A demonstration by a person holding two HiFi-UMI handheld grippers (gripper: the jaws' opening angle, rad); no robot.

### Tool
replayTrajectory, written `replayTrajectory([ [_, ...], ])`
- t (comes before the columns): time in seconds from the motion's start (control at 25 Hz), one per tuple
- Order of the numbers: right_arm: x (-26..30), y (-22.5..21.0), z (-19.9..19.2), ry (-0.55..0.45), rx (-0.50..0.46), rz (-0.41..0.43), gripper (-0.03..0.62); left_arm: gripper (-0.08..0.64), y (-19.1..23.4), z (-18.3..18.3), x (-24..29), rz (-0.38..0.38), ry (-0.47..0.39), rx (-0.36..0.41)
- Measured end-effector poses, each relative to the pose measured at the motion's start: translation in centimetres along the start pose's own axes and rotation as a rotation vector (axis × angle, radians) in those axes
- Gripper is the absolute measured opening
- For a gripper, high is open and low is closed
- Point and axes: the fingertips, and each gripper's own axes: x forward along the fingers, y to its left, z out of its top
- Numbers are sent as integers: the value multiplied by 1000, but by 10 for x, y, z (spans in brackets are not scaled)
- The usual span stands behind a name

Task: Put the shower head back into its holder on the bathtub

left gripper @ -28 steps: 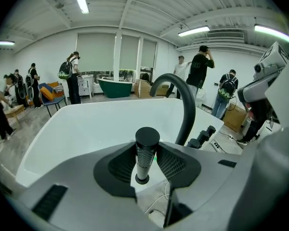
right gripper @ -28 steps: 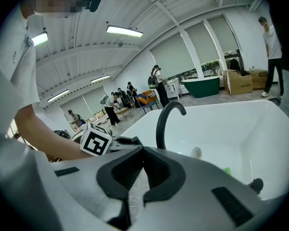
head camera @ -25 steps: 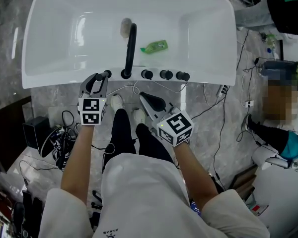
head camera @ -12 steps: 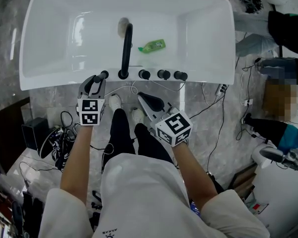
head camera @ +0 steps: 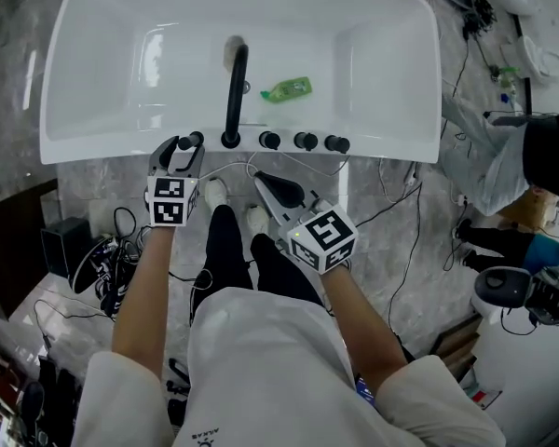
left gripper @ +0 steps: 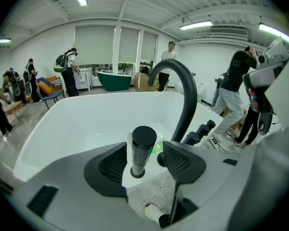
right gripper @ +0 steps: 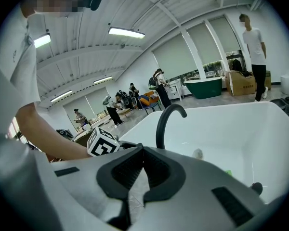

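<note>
The black shower head point(left gripper: 143, 147) stands upright in its holder point(left gripper: 137, 173) on the near rim of the white bathtub point(head camera: 102, 149), left of the curved black faucet point(head camera: 235, 87). My left gripper point(head camera: 180, 153) straddles the shower head point(head camera: 195, 140). Its jaws are opening, and a gap shows between each pad and the handle. My right gripper point(head camera: 265, 185) hangs in front of the tub, below the rim. It is shut with nothing in it, and its fingertips point(right gripper: 135, 154) meet.
Three black knobs point(head camera: 304, 141) line the rim right of the faucet. A green object point(head camera: 287, 88) lies inside the tub, beside the drain point(head camera: 233, 50). Cables point(head camera: 107, 264) and a dark box clutter the floor at the left. A person point(head camera: 503, 166) bends over at the right.
The left jaws have spread off the shower head, which stays upright in the holder. Both hands have kept their place. The person at the right has shifted.
</note>
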Motion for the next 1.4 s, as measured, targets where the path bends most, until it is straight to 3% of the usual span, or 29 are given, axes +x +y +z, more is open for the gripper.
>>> replayTrajectory([
  [0.12,-4,7,3,-9,-15,17,15,270,-1,-4,-6,17,21,2],
  [0.48,-31,28,20,-50,-88,86,17,272,-19,10,-70,77,-57,-106],
  [0.8,-72,52,31,-108,-159,155,17,9,-68,40,-144,111,-203,-139],
  [1.0,-88,59,31,-132,-167,176,15,9,-84,43,-188,137,-265,-173],
  [1.28,-104,67,30,-140,-184,169,15,9,-108,38,-231,94,-318,-215],
  [1.4,-110,79,39,-166,-180,176,15,9,-110,44,-249,87,-349,-193],
])
